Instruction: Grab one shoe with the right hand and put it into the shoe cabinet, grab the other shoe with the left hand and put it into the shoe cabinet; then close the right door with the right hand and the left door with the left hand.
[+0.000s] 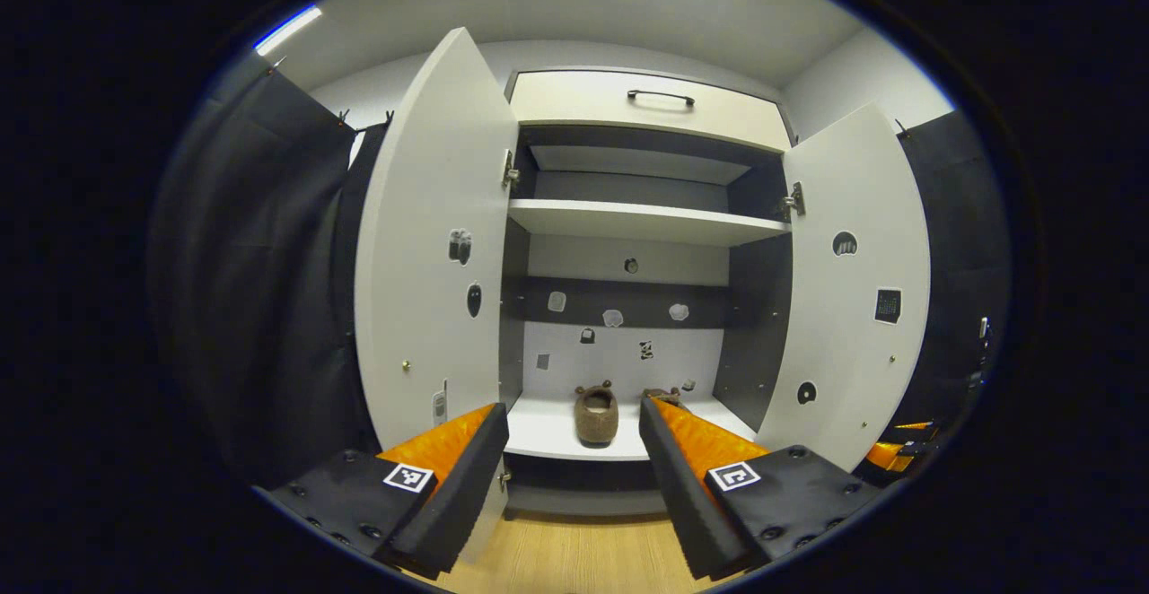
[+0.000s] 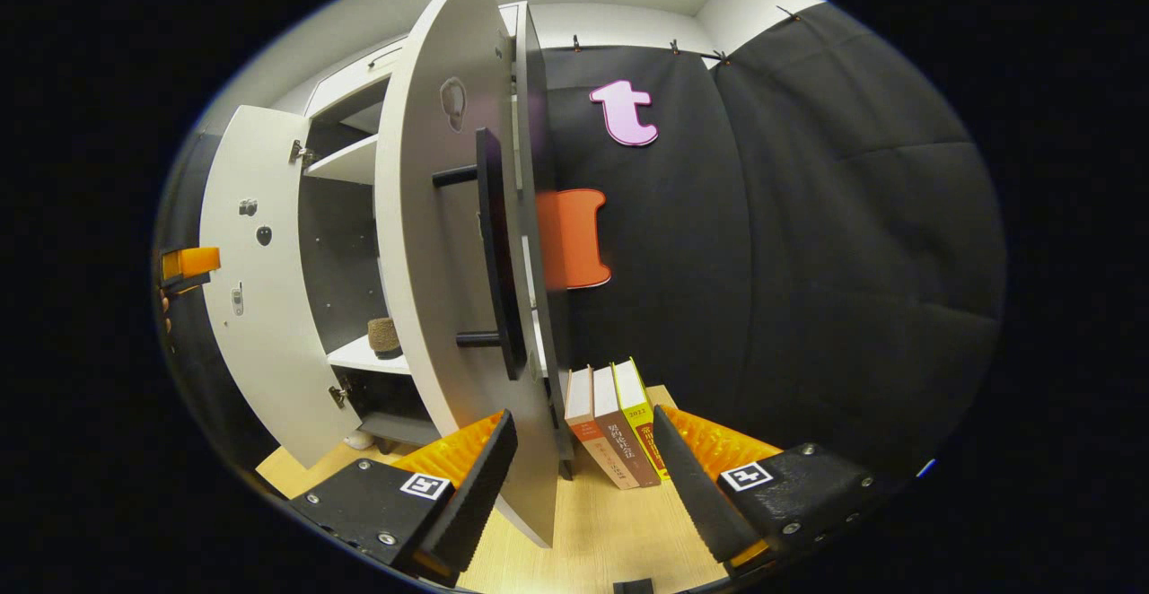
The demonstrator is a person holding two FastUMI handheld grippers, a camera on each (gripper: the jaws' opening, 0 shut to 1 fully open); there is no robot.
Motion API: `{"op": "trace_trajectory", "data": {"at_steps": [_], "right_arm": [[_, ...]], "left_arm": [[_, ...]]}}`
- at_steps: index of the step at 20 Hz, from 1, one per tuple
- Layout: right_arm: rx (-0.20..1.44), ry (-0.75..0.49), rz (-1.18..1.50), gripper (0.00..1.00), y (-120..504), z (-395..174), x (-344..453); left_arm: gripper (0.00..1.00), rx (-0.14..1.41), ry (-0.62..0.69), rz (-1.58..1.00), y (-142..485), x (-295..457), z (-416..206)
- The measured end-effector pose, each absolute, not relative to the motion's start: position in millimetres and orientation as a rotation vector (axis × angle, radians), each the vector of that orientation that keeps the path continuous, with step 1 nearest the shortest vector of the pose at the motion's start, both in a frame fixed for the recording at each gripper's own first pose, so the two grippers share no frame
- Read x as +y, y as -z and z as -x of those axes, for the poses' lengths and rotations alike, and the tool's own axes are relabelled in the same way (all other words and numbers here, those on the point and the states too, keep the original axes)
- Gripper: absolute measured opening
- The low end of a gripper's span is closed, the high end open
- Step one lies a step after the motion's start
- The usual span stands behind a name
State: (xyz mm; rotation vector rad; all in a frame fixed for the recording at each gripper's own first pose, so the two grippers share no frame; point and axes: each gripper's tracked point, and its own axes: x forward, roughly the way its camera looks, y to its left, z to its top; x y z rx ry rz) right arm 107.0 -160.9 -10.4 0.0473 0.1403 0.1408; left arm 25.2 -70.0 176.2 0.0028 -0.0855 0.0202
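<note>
Gaping empty, the right hand-held gripper (image 2: 574, 459) straddles the right door (image 2: 449, 244) edge, fingers not touching.

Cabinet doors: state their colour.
White cabinet doors, clearest in the left gripper view.

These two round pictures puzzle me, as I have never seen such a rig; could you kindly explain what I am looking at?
A person holds a two-finger gripper in each hand, and a fisheye camera rides on each, looking along its fingers.

The left gripper view faces a shoe cabinet with both doors open. The left gripper is open and holds nothing. A brown shoe sits on the low shelf, with a second shoe partly hidden beside it.

The right gripper view looks from the side. The right gripper is open and empty, its fingers either side of the right door edge. Three books stand on the wooden floor nearby.
</note>
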Motion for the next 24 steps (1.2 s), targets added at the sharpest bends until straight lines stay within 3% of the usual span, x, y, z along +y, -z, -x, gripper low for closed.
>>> {"op": "trace_trajectory", "data": {"at_steps": [10, 14, 15, 16, 22, 24], "right_arm": [[0.114, -0.093, -0.004, 0.94, 8, -104, -150], [0.100, -0.045, 0.020, 0.93, 7, -101, -144], [0.093, -0.030, 0.031, 1.00, 5, -100, -143], [0.087, -0.016, 0.041, 0.92, 5, -99, -141], [0.076, 0.005, 0.019, 0.92, 7, -96, -115], [0.072, 0.001, 0.023, 0.92, 7, -96, -101]], "left_arm": [[0.96, -0.091, -0.127, 0.026, -149, 24, 9], [0.95, -0.098, -0.111, 0.042, -143, 55, 7], [0.95, -0.098, -0.095, 0.047, -142, 59, 4], [0.97, -0.099, -0.072, 0.054, -139, 61, 2], [0.94, -0.085, -0.046, 0.013, -126, 88, -5], [0.99, -0.094, -0.028, 0.024, -128, 93, -4]]}}
